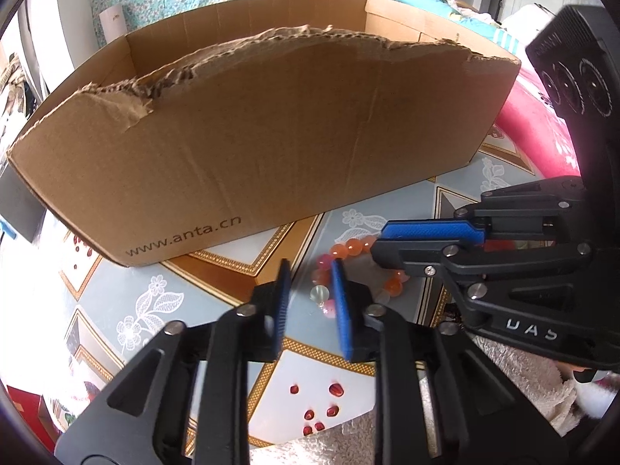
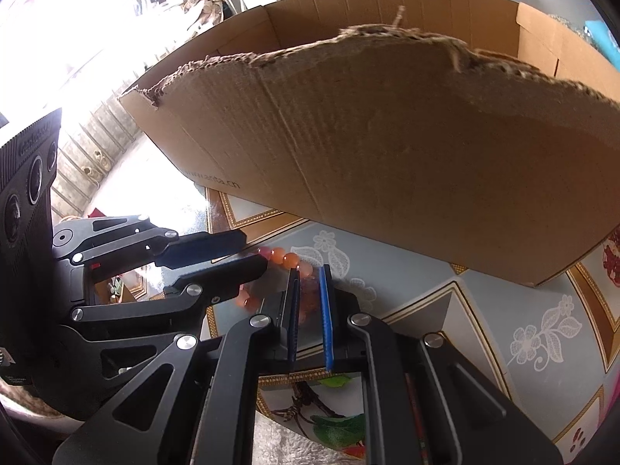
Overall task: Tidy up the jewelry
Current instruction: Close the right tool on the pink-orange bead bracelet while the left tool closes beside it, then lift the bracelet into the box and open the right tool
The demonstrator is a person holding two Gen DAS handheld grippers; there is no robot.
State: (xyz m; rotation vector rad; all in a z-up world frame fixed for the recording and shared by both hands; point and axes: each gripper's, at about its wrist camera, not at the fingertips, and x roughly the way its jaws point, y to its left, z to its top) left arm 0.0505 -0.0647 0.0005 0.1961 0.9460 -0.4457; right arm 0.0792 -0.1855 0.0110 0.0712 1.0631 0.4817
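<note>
A bracelet (image 1: 350, 248) of orange, pink and clear beads lies on the patterned tablecloth in front of a torn cardboard box (image 1: 248, 147). My left gripper (image 1: 311, 276) is low over the table with its blue pads a bead's width apart, right at the bracelet's near-left beads, gripping nothing. My right gripper (image 1: 381, 240) comes in from the right, nearly closed, over the bracelet's far side. In the right wrist view my right gripper (image 2: 310, 276) has a narrow gap with beads (image 2: 288, 259) showing between and beyond the fingers. The left gripper (image 2: 252, 252) reaches in from the left there.
The box (image 2: 387, 147) is open-topped, with a ragged near wall, and stands just beyond the bracelet. A pink bundle (image 1: 534, 116) lies to the right of the box. A fluffy white towel (image 1: 515, 379) lies at the table's near edge. The tablecloth (image 2: 503, 310) shows flower and fruit prints.
</note>
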